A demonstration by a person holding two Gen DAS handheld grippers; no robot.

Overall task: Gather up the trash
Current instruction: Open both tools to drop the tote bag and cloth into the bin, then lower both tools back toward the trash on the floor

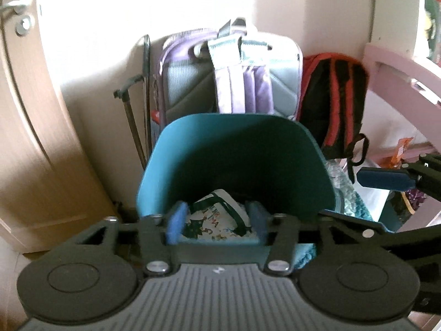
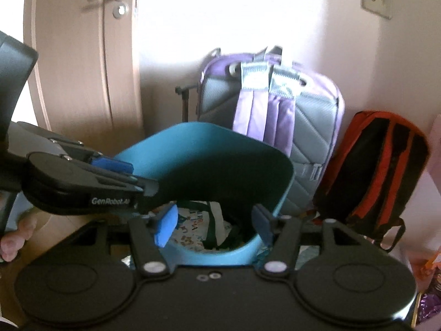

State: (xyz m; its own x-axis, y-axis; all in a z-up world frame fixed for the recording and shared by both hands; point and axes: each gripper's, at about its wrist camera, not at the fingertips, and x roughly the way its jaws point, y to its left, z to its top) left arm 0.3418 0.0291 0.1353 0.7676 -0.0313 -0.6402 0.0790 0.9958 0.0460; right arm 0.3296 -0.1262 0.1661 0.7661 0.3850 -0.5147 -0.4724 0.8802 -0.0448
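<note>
A teal trash bin [image 1: 237,160] stands on the floor against the wall; it also shows in the right wrist view [image 2: 193,149]. Inside lies a white printed wrapper [image 1: 217,220], also seen in the right wrist view [image 2: 198,226]. My left gripper [image 1: 216,220] is open and empty over the bin's near rim. My right gripper [image 2: 215,223] is open and empty over the bin's opening. The left gripper [image 2: 115,171] reaches in from the left in the right wrist view. A blue fingertip [image 1: 386,178] of the right gripper shows at the right of the left wrist view.
A purple-grey backpack [image 1: 231,74] and a red-black backpack [image 1: 333,102] lean on the wall behind the bin. A wooden door [image 1: 30,110] is at the left. A pink furniture frame [image 1: 399,74] and colourful wrappers [image 1: 401,151] are at the right. Black poles [image 1: 137,104] stand beside the bin.
</note>
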